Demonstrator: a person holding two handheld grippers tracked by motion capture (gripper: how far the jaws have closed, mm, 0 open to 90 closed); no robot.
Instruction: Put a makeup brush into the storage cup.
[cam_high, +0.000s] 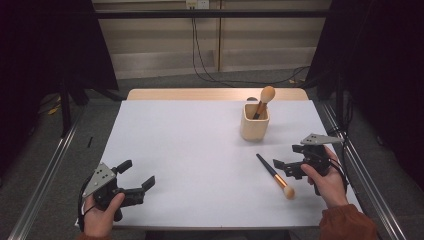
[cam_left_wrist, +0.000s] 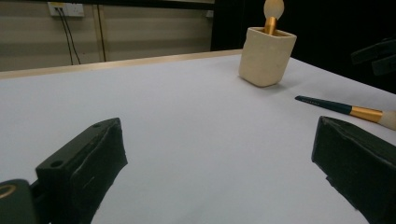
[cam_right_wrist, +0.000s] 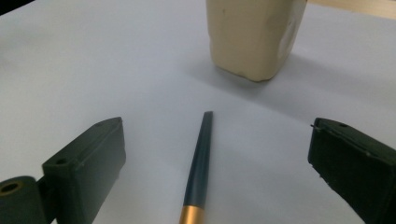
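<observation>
both hand-held grippers sit wide open with nothing in them. left hand-held gripper (cam_high: 136, 175) hangs at 7 o'clock over the white surface (cam_high: 190, 150). right hand-held gripper (cam_high: 286, 161) is at 4 o'clock, jaws either side of the dark-handled makeup brush (cam_high: 274, 175) lying flat. cream holder (cam_high: 254, 122) at 1 o'clock has a second brush (cam_high: 264, 100) standing in it.
</observation>
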